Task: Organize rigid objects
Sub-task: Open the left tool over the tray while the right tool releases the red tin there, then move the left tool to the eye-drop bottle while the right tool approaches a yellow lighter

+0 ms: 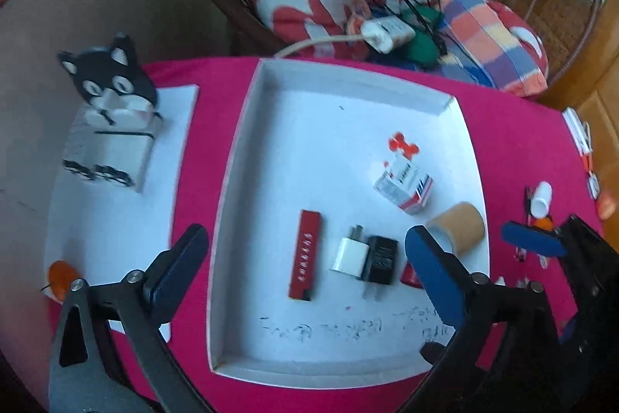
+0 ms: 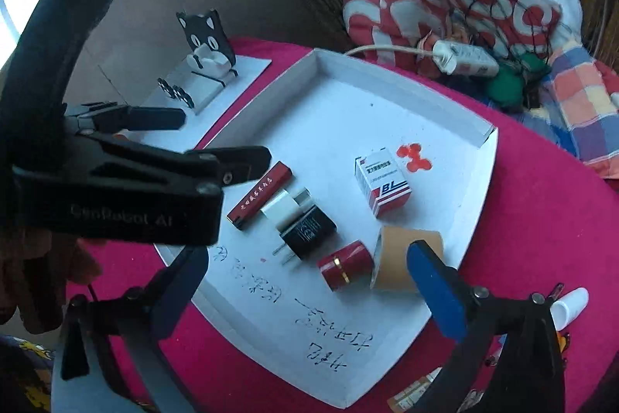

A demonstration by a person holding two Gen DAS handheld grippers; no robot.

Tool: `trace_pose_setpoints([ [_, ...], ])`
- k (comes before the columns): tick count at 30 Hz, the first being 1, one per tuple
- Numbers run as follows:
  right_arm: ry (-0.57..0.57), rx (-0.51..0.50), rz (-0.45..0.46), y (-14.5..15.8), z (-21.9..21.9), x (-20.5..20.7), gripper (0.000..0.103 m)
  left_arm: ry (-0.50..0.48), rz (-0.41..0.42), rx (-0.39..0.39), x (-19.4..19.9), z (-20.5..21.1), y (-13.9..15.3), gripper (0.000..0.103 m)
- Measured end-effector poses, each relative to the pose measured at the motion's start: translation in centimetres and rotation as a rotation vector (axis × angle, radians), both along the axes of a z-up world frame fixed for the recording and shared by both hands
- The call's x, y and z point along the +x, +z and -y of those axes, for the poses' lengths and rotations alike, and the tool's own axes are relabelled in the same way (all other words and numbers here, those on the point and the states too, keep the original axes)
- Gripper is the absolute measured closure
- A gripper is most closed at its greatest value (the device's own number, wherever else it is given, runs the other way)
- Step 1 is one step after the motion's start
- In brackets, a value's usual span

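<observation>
Above the white tray [image 1: 232, 157], the left hand-held gripper [image 1: 305, 258] stands with its jaws spread wide and nothing between the pads; the right hand-held gripper [image 2: 309, 269] is just as wide and also empty. Inside the tray, near its front half, a red flat box [image 1: 305, 254] lies lengthwise, and just beside it a white charger [image 1: 350, 254] touches a black charger [image 1: 381, 260]. Further to the tray's right side lies a brown cardboard tube [image 2: 406, 258] on its side, with a dark red cylinder [image 2: 346, 264] touching it. Behind these, nearer the tray's middle, a small medicine box [image 2: 383, 184] stands beside a red mark on the tray floor. The tray rests on a counter with a pink cloth [image 1: 514, 142]. Left of the tray a cat-shaped stand [image 1: 112, 111] sits on a white sheet.
</observation>
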State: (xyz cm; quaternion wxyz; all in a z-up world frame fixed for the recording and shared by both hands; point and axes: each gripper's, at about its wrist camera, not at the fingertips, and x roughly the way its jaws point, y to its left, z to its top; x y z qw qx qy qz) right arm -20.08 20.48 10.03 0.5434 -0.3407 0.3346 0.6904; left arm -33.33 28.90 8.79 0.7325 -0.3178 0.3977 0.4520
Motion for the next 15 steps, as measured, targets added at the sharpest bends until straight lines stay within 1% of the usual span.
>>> trace_pose_setpoints([
  [3, -0.003, 0.02, 0.028, 0.6, 0.7, 0.0, 0.0, 0.032, 0.012, 0.02, -0.2, 0.4, 0.6, 0.001],
  [6, -0.019, 0.042, 0.027, 1.3, 1.8, 0.8, 0.0, 0.036, 0.015, 0.037, 0.4, 1.0, 1.1, 0.001],
  [8, -0.037, 0.055, 0.022, 1.5, 2.4, 1.7, 0.0, 0.028, 0.024, 0.035, 1.2, 1.5, 1.2, 0.001],
  [11, -0.088, 0.06, 0.011, 1.7, 3.4, 4.0, 0.0, -0.002, 0.026, 0.023, 3.0, 2.6, 1.2, 0.001],
  [15, -0.186, 0.05, 0.0, 2.0, 5.1, 8.6, 0.0, -0.061, 0.035, -0.001, 6.7, 4.6, 1.1, 0.001],
])
